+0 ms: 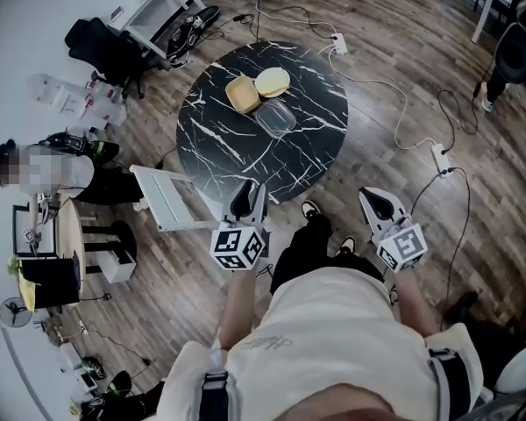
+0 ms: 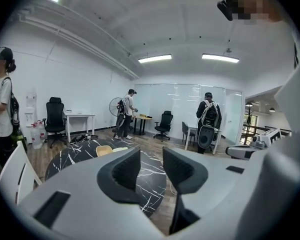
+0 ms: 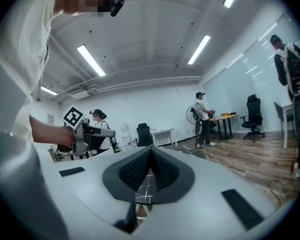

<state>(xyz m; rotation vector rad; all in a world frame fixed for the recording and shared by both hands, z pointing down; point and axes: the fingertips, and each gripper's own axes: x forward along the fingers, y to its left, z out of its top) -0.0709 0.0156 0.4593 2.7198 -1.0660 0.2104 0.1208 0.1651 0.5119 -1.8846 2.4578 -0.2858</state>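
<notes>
Grippers held at waist height by a standing wearer, seen from beside the round, white-veined black desk (image 1: pixel 245 147).

- **Left gripper** (image 1: pixel 248 193): at the near rim of the desk. Its jaws are released and stand well apart with nothing between them (only the veined desk top shows through the gap in the left gripper view).
- **Right gripper** (image 1: pixel 379 203): off the desk's right side, above the wood floor (image 1: pixel 394 103). Its jaws are clenched pad against pad and grasp nothing.

Both grippers are well apart from the three items, which sit together on the far half of the desk.

- **Tan box** (image 1: pixel 243 94): open side up.
- **Pale round dish** (image 1: pixel 273 82): touching the right edge of the tan box.
- **Clear tub** (image 1: pixel 275 117): just in front of both, on the side nearer the wearer.
- **White chair** (image 1: pixel 162 200): just beside the desk's near-left rim, close to the left gripper.
- **Power strip** (image 1: pixel 442 158): on the floor to the right of the desk, with its cable.
- **Person** (image 1: pixel 44 169): in a light top, standing well to the left of the desk.
</notes>
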